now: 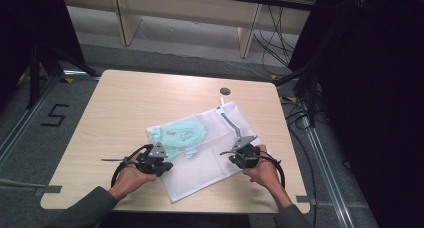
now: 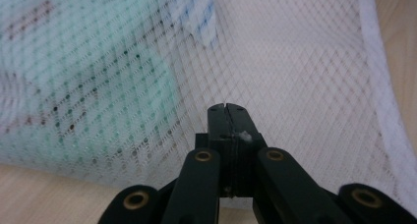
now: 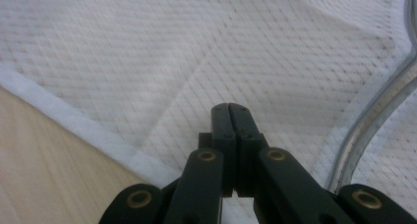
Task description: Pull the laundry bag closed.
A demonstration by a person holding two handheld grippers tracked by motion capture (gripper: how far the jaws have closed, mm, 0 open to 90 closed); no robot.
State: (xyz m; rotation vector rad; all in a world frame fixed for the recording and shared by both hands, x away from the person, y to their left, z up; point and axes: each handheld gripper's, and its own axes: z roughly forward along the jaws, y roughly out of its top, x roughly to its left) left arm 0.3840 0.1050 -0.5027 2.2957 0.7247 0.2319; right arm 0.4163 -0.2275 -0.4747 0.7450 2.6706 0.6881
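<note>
From the high view, a white mesh bag (image 1: 210,153) lies flat on the wooden table (image 1: 120,108), a mint-green garment (image 1: 182,135) inside it. The left gripper (image 1: 167,165) and right gripper (image 1: 231,155) sit at its near edges.

In the left gripper view, the jaws are pressed together over the mesh, the garment beyond them.

In the right gripper view, the jaws meet over white mesh, beside the bag's grey zipper (image 3: 373,116).

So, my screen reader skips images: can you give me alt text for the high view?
A white mesh laundry bag holding a mint-green garment lies on a wooden table. A person's left gripper and right gripper, both shut, rest at its two sides.
</note>
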